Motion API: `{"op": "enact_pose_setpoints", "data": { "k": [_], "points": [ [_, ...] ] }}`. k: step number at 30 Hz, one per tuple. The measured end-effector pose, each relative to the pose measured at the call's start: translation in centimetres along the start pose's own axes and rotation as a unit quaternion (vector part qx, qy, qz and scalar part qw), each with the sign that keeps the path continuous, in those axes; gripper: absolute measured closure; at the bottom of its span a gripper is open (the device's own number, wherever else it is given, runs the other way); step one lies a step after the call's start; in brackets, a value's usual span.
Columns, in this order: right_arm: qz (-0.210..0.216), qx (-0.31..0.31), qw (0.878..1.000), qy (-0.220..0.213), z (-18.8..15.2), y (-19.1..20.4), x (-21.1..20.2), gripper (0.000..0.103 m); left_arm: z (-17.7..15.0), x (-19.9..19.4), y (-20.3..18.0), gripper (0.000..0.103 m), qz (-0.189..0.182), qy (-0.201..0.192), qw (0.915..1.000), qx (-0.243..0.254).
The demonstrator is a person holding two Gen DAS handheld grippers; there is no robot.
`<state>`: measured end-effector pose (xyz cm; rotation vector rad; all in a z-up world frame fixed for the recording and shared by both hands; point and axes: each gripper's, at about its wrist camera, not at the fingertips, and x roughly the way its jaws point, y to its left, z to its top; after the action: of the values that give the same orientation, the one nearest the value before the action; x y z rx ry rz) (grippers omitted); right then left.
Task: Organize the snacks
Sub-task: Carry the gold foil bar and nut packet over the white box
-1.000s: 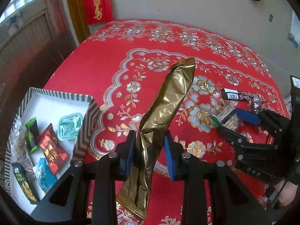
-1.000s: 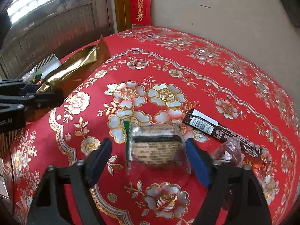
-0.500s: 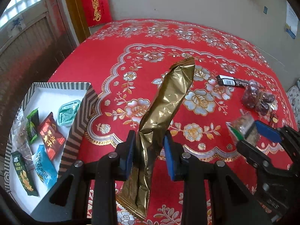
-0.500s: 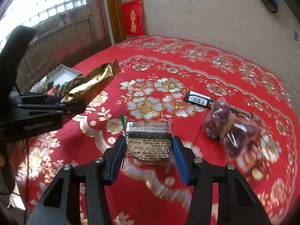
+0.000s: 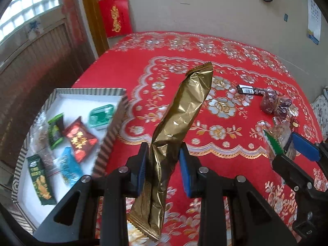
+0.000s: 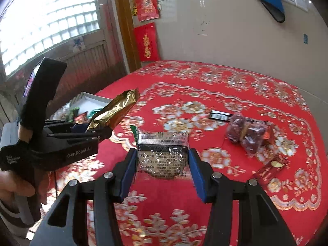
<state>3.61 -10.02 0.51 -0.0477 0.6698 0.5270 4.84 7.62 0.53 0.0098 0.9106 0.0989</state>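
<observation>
My left gripper is shut on a long gold foil snack pack, held upright above the red tablecloth, just right of the striped snack box. The gold pack also shows in the right wrist view. My right gripper is shut on a clear cracker packet, lifted above the cloth; the packet shows in the left wrist view. The box holds several small packets, among them a red one and a teal cup.
On the floral cloth lie a dark bar wrapper, a bag of red dates and a small red packet. The table's left edge drops beside the box. A wall stands behind the table.
The right gripper closed on the cracker packet and lifted it off the cloth. Both grippers have risen and pulled back; the left one has shifted toward the box with the gold pack.
</observation>
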Motion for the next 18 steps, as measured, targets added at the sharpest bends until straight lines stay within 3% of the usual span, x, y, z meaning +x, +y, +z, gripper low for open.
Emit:
{"op": "enact_pose_setpoints", "data": {
  "k": [6,12,18],
  "points": [
    [0.031,-0.017,0.999,-0.003,1.0,3.2,0.7,0.052,-0.3,-1.9,3.7,0.072,0.013,-0.015,0.9994,-0.027],
    [0.064,-0.034,0.997,-0.007,2.6,6.6,2.3,0.052,-1.0,-3.4,9.3,0.072,0.050,-0.031,0.9960,-0.068],
    [0.094,-0.053,0.994,-0.002,4.4,10.2,5.0,0.052,-2.5,-2.9,14.3,0.072,0.079,-0.021,0.9905,-0.110]
  ]
}}
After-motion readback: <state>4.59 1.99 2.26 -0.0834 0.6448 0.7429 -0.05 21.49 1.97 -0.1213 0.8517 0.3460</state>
